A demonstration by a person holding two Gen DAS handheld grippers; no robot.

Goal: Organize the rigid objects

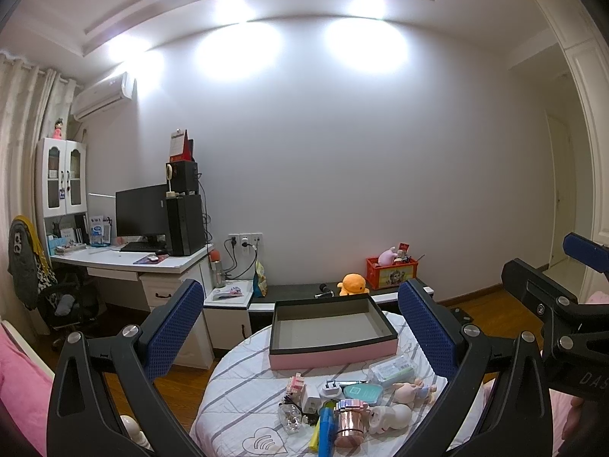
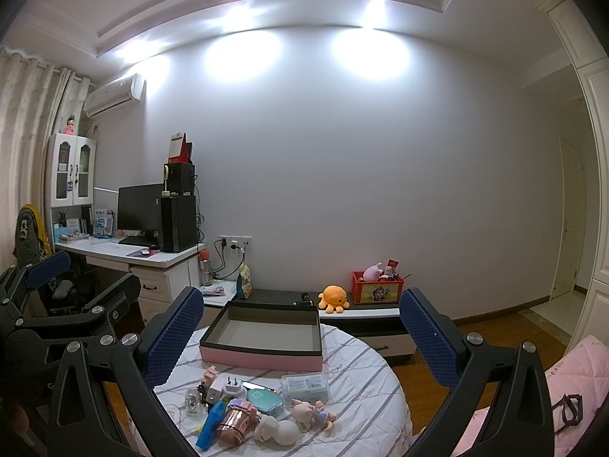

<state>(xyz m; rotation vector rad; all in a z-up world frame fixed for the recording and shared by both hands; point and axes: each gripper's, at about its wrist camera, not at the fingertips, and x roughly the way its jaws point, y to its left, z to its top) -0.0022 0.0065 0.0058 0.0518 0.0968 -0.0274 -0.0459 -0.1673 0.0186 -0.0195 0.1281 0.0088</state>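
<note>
An open pink-sided box [image 1: 331,354] [image 2: 262,356] with a black rim and grey inside stands empty at the far side of a round striped table [image 1: 243,384] [image 2: 365,373]. In front of it lies a cluster of small items: a copper cup [image 1: 348,428] [image 2: 234,428], a blue stick [image 1: 325,432] [image 2: 209,424], a teal case [image 1: 363,392] [image 2: 264,400], a clear packet box [image 1: 392,369] [image 2: 306,382], a doll figure [image 1: 413,388] [image 2: 314,413], white plugs [image 1: 329,388] [image 2: 232,384]. My left gripper [image 1: 302,329] and my right gripper [image 2: 300,333] hang open above the table, holding nothing.
Behind the table runs a low black bench [image 1: 304,291] with an orange plush [image 1: 354,285] and a red crate [image 1: 392,272]. A desk [image 1: 129,261] with a monitor stands to the left. Pink bedding [image 2: 574,377] lies at the right, wooden floor around.
</note>
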